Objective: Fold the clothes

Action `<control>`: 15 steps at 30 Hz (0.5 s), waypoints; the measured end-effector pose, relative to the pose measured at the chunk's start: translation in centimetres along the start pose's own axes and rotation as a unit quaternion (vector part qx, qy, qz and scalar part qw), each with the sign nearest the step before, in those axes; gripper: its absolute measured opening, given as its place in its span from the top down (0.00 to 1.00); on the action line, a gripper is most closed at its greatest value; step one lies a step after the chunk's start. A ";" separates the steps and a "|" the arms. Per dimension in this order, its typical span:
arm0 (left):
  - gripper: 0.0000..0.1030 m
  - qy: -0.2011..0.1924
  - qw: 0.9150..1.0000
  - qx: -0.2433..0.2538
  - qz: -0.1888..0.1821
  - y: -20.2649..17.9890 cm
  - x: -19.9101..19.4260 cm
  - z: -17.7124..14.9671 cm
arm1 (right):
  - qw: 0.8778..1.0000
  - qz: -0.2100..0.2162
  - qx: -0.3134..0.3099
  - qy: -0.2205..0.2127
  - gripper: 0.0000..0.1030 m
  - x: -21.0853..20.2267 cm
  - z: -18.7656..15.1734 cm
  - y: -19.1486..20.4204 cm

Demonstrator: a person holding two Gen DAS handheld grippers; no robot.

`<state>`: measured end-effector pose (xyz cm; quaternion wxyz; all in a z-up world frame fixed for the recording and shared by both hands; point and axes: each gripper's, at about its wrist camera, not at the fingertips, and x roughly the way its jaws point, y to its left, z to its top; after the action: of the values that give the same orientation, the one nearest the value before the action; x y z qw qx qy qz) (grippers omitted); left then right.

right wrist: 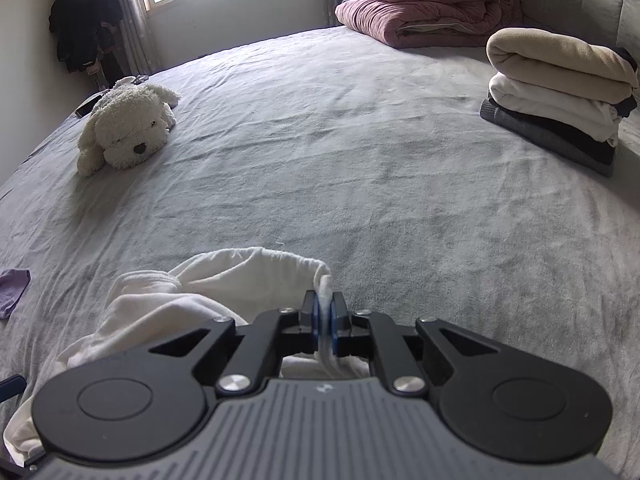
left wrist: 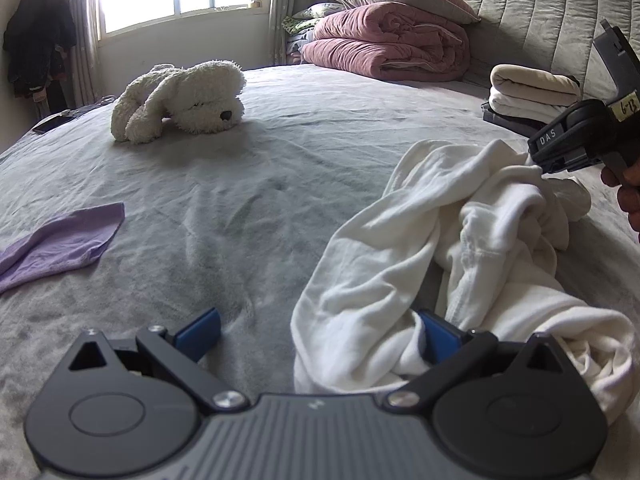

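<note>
A crumpled white garment (left wrist: 440, 240) lies on the grey bed sheet (left wrist: 240, 200) at the right of the left wrist view. My left gripper (left wrist: 318, 336) is open; its jaws stand wide apart. Part of the garment bunches against the right blue pad (left wrist: 438, 338), and the left pad is over bare sheet. My right gripper (left wrist: 544, 160) comes in from the upper right, held by a hand, and pinches the garment's far edge. In the right wrist view my right gripper (right wrist: 325, 316) is shut on a fold of the white garment (right wrist: 200, 292), which trails down to the left under it.
A stack of folded clothes (right wrist: 560, 96) sits at the right near the headboard. Pink quilts (right wrist: 428, 0) are piled at the back. A white plush dog (right wrist: 128, 132) lies at the left, and a purple cloth (left wrist: 60, 240) near the left edge. Grey sheet fills the middle.
</note>
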<state>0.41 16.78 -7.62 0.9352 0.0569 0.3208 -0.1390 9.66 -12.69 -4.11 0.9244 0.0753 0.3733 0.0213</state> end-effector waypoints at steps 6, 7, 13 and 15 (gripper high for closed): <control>0.00 0.001 1.000 0.000 0.000 0.0 0.1 0.0 | 1.000 0.003 -0.013 0.002 0.91 -0.2 -0.1 0.1; 0.00 0.001 1.000 0.000 0.000 0.0 0.1 0.0 | 1.000 0.002 -0.015 0.002 0.91 -0.3 -0.1 0.1; 0.00 0.001 1.000 -0.001 -0.001 0.0 0.1 0.0 | 1.000 0.000 -0.024 0.005 0.91 -0.1 -0.2 0.2; 0.00 0.001 1.000 -0.001 -0.001 0.0 0.1 0.0 | 1.000 -0.002 -0.028 0.006 0.91 0.1 -0.3 0.4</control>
<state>0.46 16.73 -7.71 0.9349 0.0561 0.3217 -0.1393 9.53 -12.26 -4.29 0.9238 0.0489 0.3787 0.0301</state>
